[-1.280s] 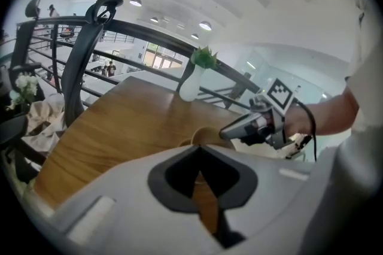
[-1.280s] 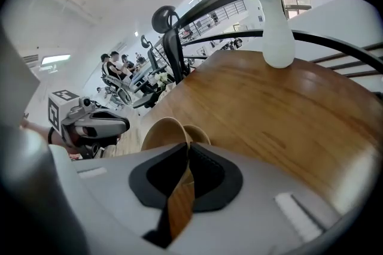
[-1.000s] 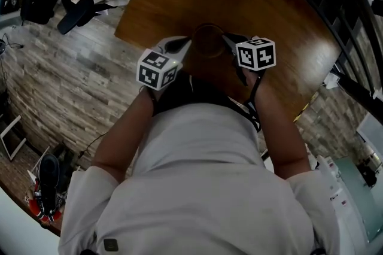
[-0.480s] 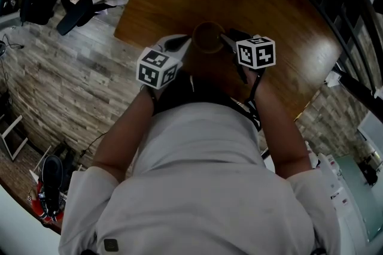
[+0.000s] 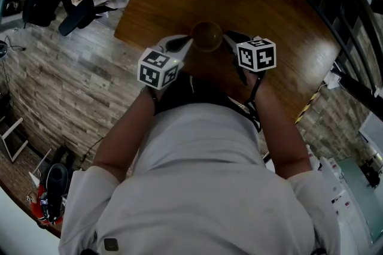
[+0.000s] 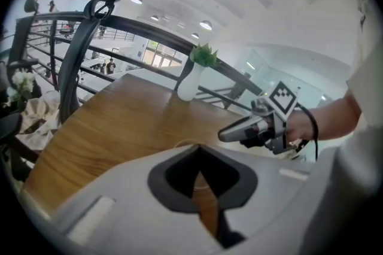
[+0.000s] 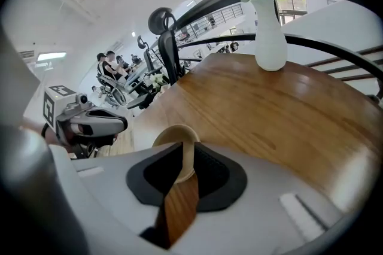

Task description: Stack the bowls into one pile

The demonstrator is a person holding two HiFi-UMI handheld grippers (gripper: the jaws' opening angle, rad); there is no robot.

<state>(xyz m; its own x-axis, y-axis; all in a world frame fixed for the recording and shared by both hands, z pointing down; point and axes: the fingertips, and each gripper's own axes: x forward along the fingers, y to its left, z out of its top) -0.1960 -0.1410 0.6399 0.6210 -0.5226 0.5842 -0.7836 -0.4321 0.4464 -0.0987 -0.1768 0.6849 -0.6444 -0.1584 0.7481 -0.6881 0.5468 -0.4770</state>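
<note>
A round wooden worktop (image 5: 281,26) is standing over a plank floor (image 5: 66,80), with a white vase (image 7: 269,38) of greenery sitting towards its far side. The bowl (image 5: 206,37) is resting on the worktop near the edge closest to the person, between the two grippers. It is the only one showing, so whether it is a single bowl or an already nested pile cannot be told.

The right gripper (image 7: 182,152) is straddling the bowl wall nearest it. Its jaws have just been closing, and the pale rim is sitting between the pads, which appear to be pressing on it. The left gripper (image 6: 198,149) is hanging just beside the opposite side of the bowl, clenched at the tips with nothing between them.

The step in hand is judged to be securing the bowl by its rim for a lift or a final settling. Doing it well is calling for the following:

- Seating the rim deep between the pads, not at the very tips, since a thin curved wall is likely to pivot out of a shallow pinch.
- Keeping the bowl level while raising it — a one-sided rim grip is tending to let the far side droop.
- Leaving the left gripper close alongside as a stop, clear of the rim, in case the bowl is sliding on the smooth wood.
</note>
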